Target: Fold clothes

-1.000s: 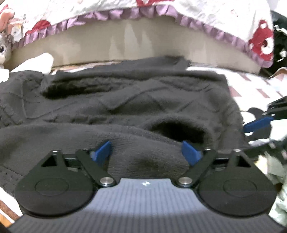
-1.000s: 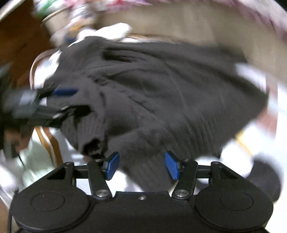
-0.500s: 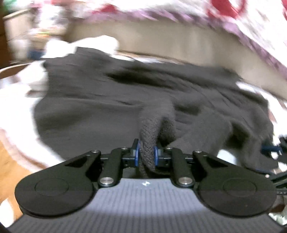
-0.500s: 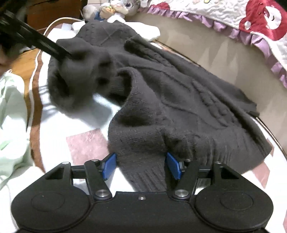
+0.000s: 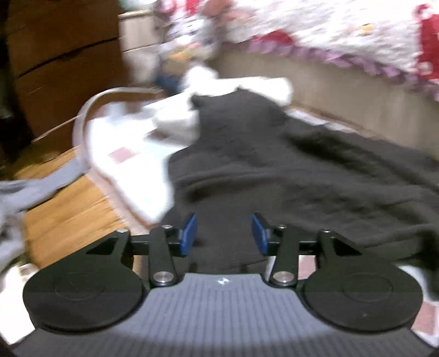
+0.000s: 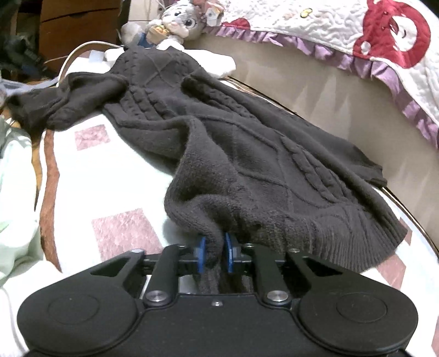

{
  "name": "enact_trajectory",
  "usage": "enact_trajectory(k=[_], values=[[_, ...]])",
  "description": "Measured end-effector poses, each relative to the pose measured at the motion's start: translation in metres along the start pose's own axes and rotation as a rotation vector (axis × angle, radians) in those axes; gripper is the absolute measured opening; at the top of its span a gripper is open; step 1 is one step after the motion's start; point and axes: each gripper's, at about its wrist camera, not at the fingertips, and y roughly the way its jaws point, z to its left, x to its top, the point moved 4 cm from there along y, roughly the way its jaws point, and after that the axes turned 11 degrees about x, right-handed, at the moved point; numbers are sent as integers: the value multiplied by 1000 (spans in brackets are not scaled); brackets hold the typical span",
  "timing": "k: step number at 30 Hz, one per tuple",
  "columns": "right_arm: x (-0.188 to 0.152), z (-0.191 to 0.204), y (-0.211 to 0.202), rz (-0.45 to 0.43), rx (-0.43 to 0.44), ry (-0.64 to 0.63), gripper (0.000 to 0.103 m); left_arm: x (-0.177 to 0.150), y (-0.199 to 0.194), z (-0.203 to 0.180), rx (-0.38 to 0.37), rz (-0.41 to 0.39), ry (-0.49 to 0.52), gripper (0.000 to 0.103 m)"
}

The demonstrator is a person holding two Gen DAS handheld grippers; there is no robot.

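Right gripper (image 6: 213, 254) clamped on dark knit sweater (image 6: 247, 153) hem at 6 o'clock; left gripper (image 5: 224, 233) spread wide, empty, above the sweater's edge

This is a home bedroom. Along the top right of the right wrist view hangs a white quilted bedspread with red cartoon figures and a purple frill (image 6: 323, 35), over a beige bed side (image 6: 315, 90). A grey plush rabbit toy (image 6: 178, 20) sits at top centre. A brown wooden drawer cabinet (image 6: 76, 24) fills the upper left corner, and the left wrist view shows orange-brown wood plank flooring (image 5: 74, 208) at lower left. A white mat with pink squares (image 6: 109, 181) carries a dark grey cable-knit sweater (image 6: 247, 142).
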Motion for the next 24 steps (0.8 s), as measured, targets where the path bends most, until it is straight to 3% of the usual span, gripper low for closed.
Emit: enact_trajectory(k=[3,6,10,17,20,22,24], values=[[-1,5,2,10,11,-18,49,-2,10,-33,-166,67,-2,55],[-4,11,4,19,21,-51,59,-9,28,-60,-261,170,-22,55],[-3,11,6,9,17,-55,64,-18,52,-86,-270,224,8,55],[5,0,17,0,4,-47,71,-4,94,-74,-240,268,-131,59],[12,-10,15,19,31,-23,58,2,105,-66,-221,256,-147,60],[19,-19,11,43,65,3,8,0,110,-65,-222,267,-138,60],[26,-28,6,68,98,28,4,-1,109,-64,-230,275,-122,60]])
